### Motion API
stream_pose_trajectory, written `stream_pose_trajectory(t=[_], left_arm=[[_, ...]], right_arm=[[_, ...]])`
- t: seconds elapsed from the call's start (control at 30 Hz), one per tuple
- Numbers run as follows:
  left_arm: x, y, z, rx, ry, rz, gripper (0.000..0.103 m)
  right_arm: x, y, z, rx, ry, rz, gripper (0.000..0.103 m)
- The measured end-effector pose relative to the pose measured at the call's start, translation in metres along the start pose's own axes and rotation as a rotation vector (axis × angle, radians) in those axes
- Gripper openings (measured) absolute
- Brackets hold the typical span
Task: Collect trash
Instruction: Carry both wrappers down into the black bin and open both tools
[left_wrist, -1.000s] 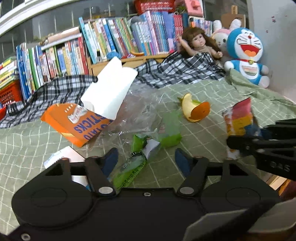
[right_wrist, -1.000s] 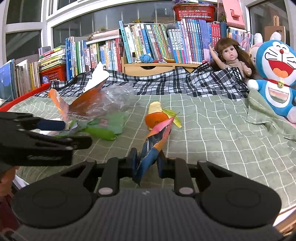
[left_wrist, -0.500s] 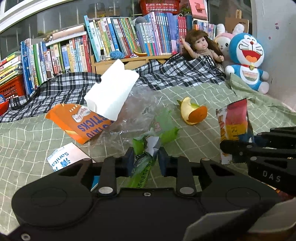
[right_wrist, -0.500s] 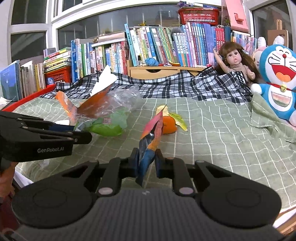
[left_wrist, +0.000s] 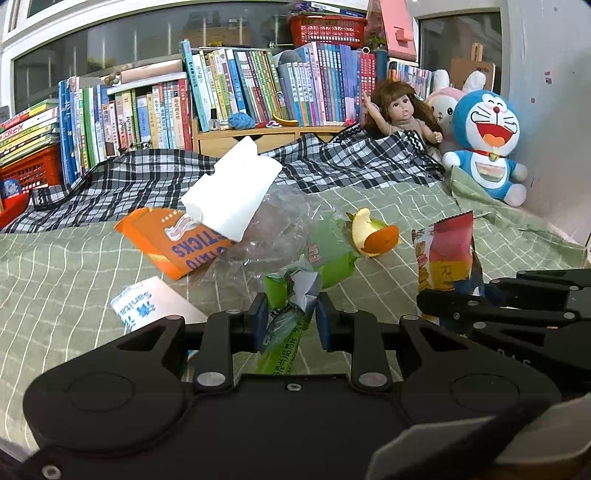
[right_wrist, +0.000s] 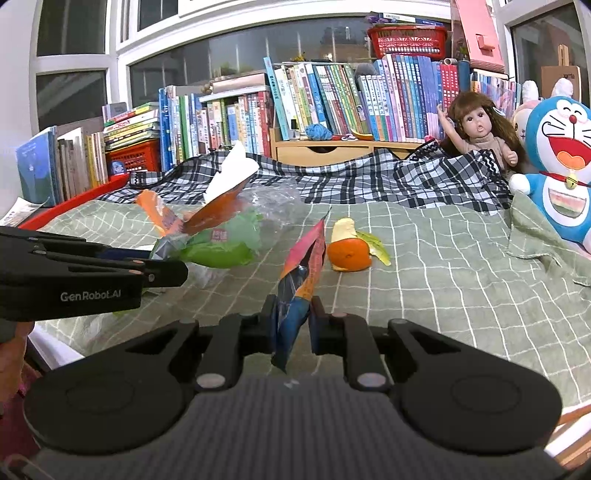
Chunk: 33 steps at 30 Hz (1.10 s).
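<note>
- Currently, L gripper (left_wrist: 289, 319) is clamping a green wrapper (left_wrist: 286, 334); both blue pads are pressing its sides, w/ wrapper's crumpled top sticking up just ahead of the fingertips.
- R gripper (right_wrist: 292, 319) is gripping a red/blue snack packet (right_wrist: 301, 273) narrow-on; packet is standing upright betw. the fingers, tip pointing up and fwd.
- In L wrist view, R gripper is showing at right edge, packet's printed face toward the cam.
- In R wrist view, L gripper is reaching in from left, green wrapper at its tip.
- Ahead-left of L gripper: clear plastic bag (left_wrist: 280, 225) is lying on green checked bedspread (left_wrist: 55, 266), w/ orange carton (left_wrist: 173, 242) and white paper piece (left_wrist: 231, 194) resting on/against it.
- Near-left of L gripper: white printed packet (left_wrist: 147, 304) is lying flat on bedspread.
- Ahead, betw. the two grippers: orange peel (right_wrist: 349, 251) is sitting on bedspread, apart from both.
- Far ahead: plaid blanket (left_wrist: 332, 166), rows of books (left_wrist: 258, 88), doll (right_wrist: 476, 133) and blue plush toy (right_wrist: 561, 162) at far right.
</note>
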<state>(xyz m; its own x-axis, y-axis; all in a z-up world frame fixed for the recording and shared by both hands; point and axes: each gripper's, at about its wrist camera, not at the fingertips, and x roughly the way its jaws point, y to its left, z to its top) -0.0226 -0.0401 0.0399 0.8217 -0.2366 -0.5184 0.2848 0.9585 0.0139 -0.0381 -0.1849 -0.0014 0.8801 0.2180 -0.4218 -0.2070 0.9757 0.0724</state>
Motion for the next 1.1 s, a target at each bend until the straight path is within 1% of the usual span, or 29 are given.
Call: stream_pose_trajectory(t=[0.23,0.4,0.6,0.77,0.97,1.1], left_arm=[[-0.028,0.002,-0.018,-0.036,0.01,-0.031,0.026],[-0.049,0.004,-0.034,-0.076,0.025,-0.058,0.026],[-0.067,0.003,-0.053,-0.092,0.052,-0.079,0.026],[-0.078,0.001,-0.065,-0.098,0.079,-0.089,0.026],[-0.082,-0.002,-0.083,-0.086,0.131,-0.093,0.026],[-0.076,-0.002,-0.1,-0.099,0.198,-0.09,0.025]], right_arm=[[-0.015,0.007,-0.014,-0.003,0.02,0.042,0.02],[-0.027,0.013,-0.027,-0.011,0.041,0.067,0.018],[-0.038,0.016,-0.041,0.006,0.063,0.092,0.015],[-0.047,0.017,-0.048,0.015,0.081,0.121,0.014],[-0.048,0.02,-0.068,0.023,0.152,0.141,0.014],[-0.04,0.019,-0.088,0.051,0.231,0.148,0.014]])
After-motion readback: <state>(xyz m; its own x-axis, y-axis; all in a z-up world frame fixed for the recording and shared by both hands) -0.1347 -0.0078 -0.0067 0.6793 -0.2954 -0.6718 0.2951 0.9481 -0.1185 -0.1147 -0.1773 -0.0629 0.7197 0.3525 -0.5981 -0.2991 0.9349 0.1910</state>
